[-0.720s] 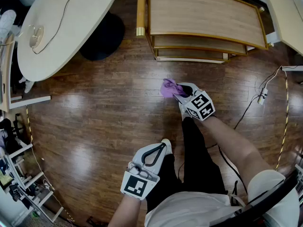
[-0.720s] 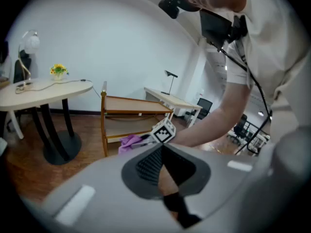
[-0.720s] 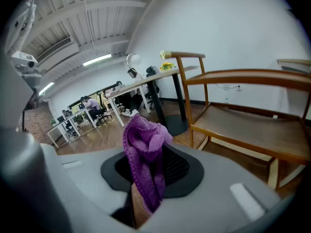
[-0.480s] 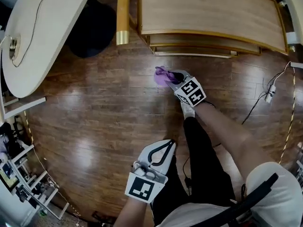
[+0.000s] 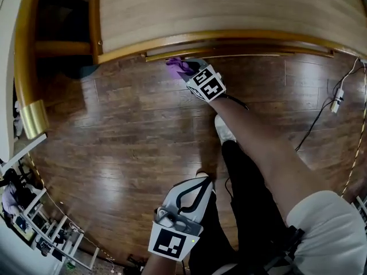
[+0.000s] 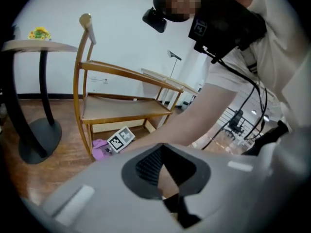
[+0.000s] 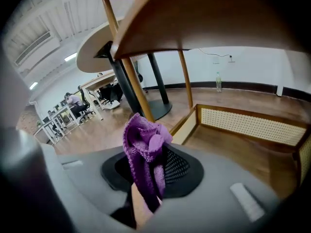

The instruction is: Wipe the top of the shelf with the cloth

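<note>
Cloth (image 7: 144, 152) is hanging pinched in right gripper (image 5: 186, 69) jaws, low at shelf (image 5: 229, 10) front edge, upper centre of head view. Shelf top is lying above and beyond jaws, long axis left-right. Left gripper (image 5: 198, 182), jaws pressed together and empty, is hanging bottom centre, well apart.

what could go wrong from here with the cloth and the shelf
1. The right gripper is lower than the shelf top, close under its front edge. Lifting straight up could knock the gripper or the cloth against that edge.
2. The cloth is bunched and stands loose above the closed jaws. It might wipe with only a small patch, or snag on the edge and pull free.
</note>
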Demonstrator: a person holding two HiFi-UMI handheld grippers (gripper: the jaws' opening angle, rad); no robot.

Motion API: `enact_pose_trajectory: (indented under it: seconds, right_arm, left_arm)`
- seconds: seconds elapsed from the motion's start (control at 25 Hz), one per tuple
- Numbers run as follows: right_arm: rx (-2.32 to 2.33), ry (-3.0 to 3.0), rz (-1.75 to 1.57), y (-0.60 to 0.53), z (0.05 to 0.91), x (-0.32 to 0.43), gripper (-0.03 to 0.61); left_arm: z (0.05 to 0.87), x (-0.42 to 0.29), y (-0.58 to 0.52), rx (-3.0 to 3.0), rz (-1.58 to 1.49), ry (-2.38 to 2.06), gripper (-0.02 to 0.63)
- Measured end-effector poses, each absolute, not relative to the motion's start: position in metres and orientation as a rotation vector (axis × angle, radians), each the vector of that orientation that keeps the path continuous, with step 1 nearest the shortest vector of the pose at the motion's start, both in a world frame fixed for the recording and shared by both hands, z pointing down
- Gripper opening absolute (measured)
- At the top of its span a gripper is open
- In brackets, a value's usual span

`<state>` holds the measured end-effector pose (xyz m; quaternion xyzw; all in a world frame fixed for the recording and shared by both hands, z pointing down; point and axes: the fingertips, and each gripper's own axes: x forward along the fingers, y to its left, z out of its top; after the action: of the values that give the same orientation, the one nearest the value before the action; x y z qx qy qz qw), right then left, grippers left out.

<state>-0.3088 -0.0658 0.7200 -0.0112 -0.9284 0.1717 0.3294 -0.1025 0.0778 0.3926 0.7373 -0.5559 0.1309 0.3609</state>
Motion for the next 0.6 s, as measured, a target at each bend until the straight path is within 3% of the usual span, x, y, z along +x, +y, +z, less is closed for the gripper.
enact_pose_trajectory:
  seconds: [0.24, 0.6]
  right_arm:
    - [0.06, -2.37, 0.39, -0.12, 0.768, -0.271, 0.095]
    - [0.268, -2.304, 0.42, -0.193, 0.77, -0.163, 0.095]
  left_arm:
    - [0.419, -0.094, 0.055, 1.947, 0.34, -1.363, 0.021]
    - [0.424, -0.072, 0.012, 2.023, 0.349, -1.252, 0.021]
